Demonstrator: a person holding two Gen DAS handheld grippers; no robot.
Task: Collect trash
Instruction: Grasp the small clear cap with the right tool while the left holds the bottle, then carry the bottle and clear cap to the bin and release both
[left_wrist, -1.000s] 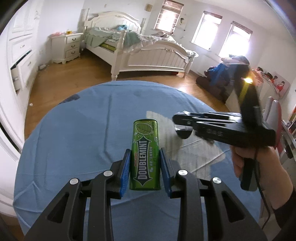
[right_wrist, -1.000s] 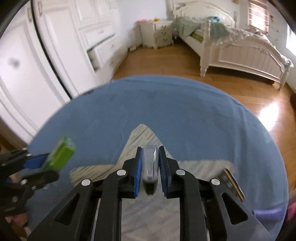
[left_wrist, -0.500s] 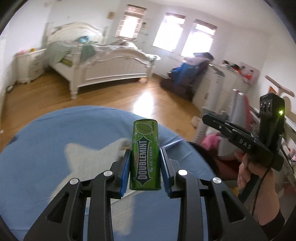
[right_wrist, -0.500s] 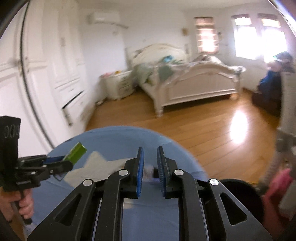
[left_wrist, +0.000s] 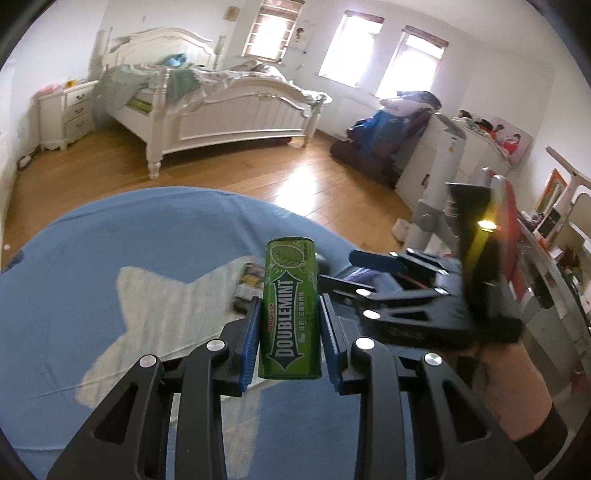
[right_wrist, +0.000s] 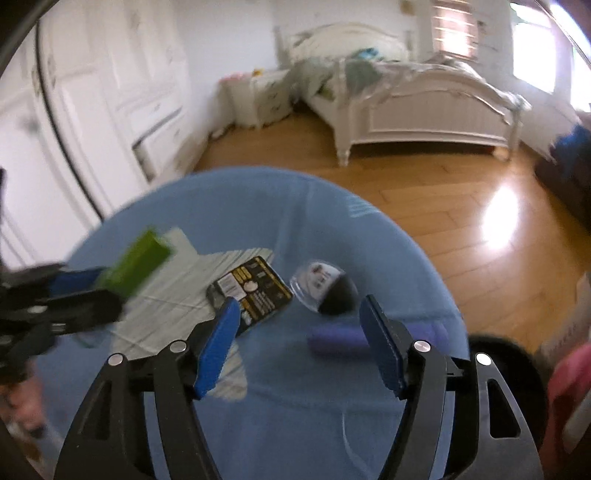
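My left gripper (left_wrist: 290, 341) is shut on a green Doublemint gum tin (left_wrist: 290, 310), held upright above the blue table (left_wrist: 129, 240); the tin shows blurred in the right wrist view (right_wrist: 135, 260). My right gripper (right_wrist: 301, 347) is open and empty above the table's right side; it also shows in the left wrist view (left_wrist: 373, 266). Below it lie a black and yellow packet (right_wrist: 255, 291), a clear lidded cup with a dark base (right_wrist: 325, 288) and a purple tube (right_wrist: 338, 339).
A dark bin (right_wrist: 502, 354) stands off the table's right edge. Beyond the table are wood floor (left_wrist: 229, 173), a white bed (left_wrist: 207, 103), a nightstand (left_wrist: 64, 114) and white wardrobes (right_wrist: 92, 110). Cluttered furniture (left_wrist: 480, 155) stands on the right.
My right gripper opened and let go of the clear item it held, then swung back over the table. My left gripper kept hold of the gum tin and turned back toward the table.
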